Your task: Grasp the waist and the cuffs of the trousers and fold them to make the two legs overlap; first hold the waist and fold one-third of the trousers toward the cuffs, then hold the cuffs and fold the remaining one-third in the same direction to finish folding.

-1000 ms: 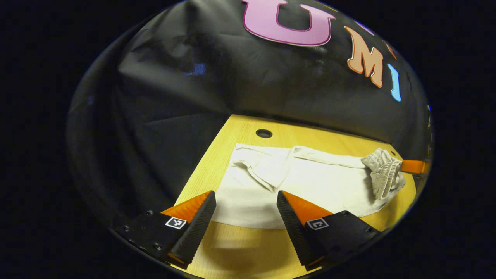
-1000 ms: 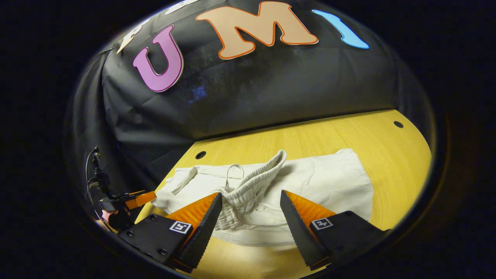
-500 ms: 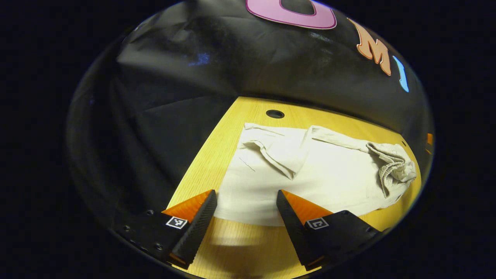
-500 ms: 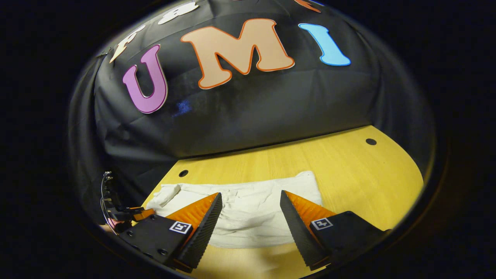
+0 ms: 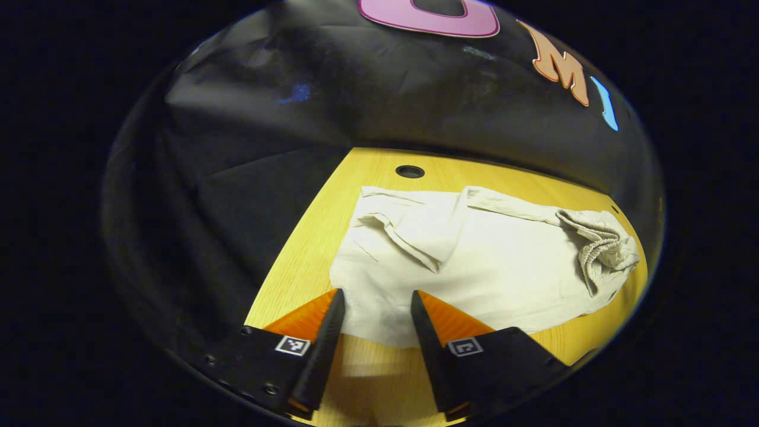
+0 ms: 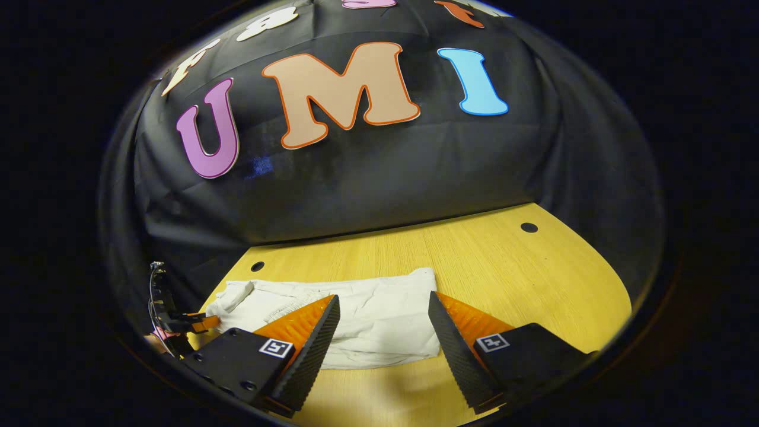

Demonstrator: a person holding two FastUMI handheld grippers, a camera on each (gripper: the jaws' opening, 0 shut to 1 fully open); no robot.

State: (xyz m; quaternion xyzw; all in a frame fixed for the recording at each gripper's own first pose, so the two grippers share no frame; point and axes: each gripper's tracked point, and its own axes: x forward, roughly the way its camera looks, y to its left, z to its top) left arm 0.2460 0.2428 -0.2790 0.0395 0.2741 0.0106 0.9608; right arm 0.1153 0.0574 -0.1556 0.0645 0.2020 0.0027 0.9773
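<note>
Left gripper view: trousers (image 5: 474,261) edge between left gripper's (image 5: 373,305) spread jaws.

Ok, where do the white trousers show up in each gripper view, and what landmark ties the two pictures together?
Left gripper view: the trousers lie mid-picture on the table, bunched waistband at the right.
Right gripper view: the trousers lie low and left of centre, just beyond the jaws.
Shared landmark: the round hole in the table beside the trousers' corner.
</note>
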